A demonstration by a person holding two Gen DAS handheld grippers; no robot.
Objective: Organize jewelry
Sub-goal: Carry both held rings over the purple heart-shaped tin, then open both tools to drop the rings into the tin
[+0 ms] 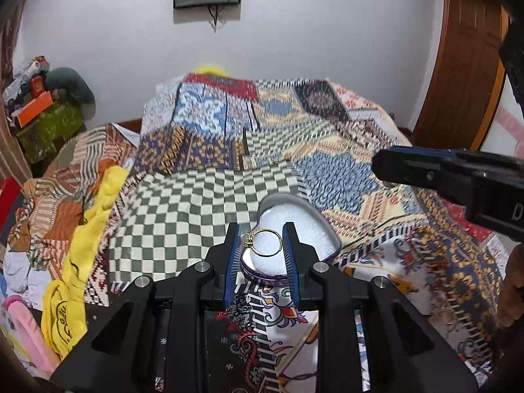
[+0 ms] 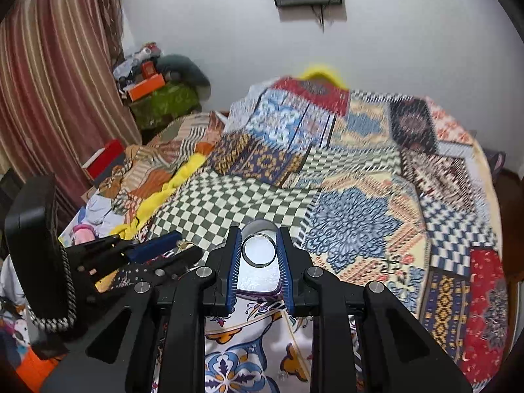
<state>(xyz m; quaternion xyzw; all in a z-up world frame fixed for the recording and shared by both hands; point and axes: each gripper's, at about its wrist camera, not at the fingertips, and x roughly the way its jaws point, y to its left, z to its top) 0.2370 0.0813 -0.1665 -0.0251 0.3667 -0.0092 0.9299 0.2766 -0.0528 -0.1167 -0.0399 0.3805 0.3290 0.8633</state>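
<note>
My left gripper [image 1: 262, 234] is shut on a gold ring [image 1: 263, 241] with a small stone at its left, held just above a heart-shaped tin [image 1: 296, 221] with a white lining on the patchwork bedspread. My right gripper [image 2: 259, 240] is shut on a silver ring [image 2: 258, 249], held over the same tin [image 2: 258, 278], whose purple rim shows below the fingers. The right gripper also shows in the left wrist view [image 1: 380, 165] at the right, beyond the tin. The left gripper also shows in the right wrist view [image 2: 170, 242], to the left of the tin.
The patchwork bedspread [image 1: 344, 170] covers the whole bed. Yellow cloth [image 1: 82, 245] and crumpled clothes lie along the left edge. A pile of boxes and bags [image 1: 42, 108] stands at the far left by a striped curtain [image 2: 55, 75]. A wooden door [image 1: 458, 65] is at the right.
</note>
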